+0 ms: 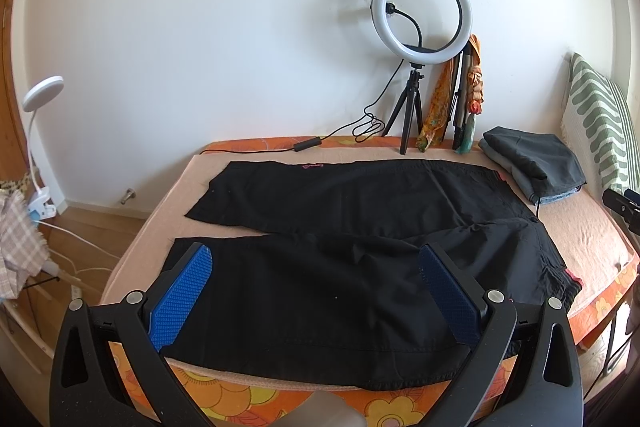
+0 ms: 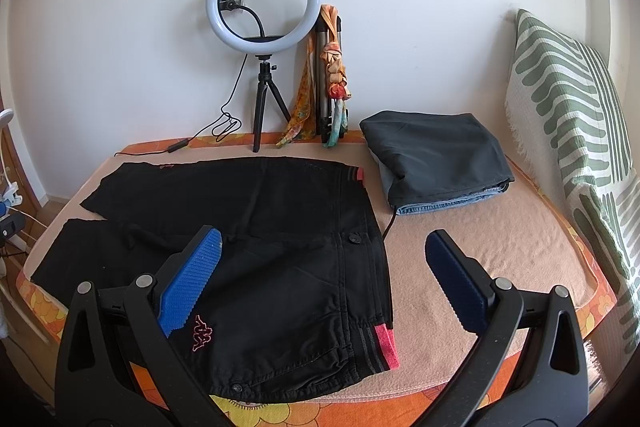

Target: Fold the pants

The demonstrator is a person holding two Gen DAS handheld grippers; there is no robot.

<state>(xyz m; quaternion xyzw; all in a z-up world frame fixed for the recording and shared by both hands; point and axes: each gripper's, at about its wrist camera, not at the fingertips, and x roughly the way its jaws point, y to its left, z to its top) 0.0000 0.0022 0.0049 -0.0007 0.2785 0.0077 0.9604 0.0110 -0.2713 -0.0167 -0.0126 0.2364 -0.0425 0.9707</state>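
Black pants [image 1: 340,227] lie spread flat on the bed, legs pointing left, waistband with a red trim at the right [image 2: 384,343]. They also show in the right wrist view [image 2: 260,227], with a pink logo near the front. My left gripper [image 1: 316,259] is open and empty above the near leg. My right gripper [image 2: 324,247] is open and empty above the waistband end, its right finger [image 2: 456,283] over the bare blanket.
A stack of folded clothes [image 2: 436,155] lies at the back right. A ring light on a tripod [image 2: 264,11] and a second tripod with scarves [image 2: 328,79] stand against the wall. A striped pillow [image 2: 568,107] leans at the right. The peach blanket [image 2: 480,247] covers the bed.
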